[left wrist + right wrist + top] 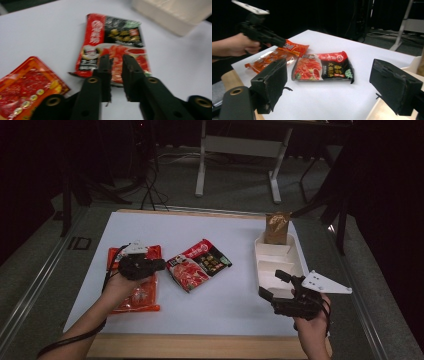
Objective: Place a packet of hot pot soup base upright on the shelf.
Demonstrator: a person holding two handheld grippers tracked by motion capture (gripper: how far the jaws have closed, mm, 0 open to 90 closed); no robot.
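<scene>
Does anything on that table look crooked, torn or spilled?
Nothing is spilled or torn. The red and black packet lies askew, at a slant to the table's edges, and its corners look a little crumpled. The orange packet lies flat. The brown bag stands upright at the far end of the white tray.

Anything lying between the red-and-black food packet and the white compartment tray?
Nothing: in the high view the white table sheet is bare between the red-and-black packet and the compartment tray. The right gripper hovers beside the tray's near end.
</scene>
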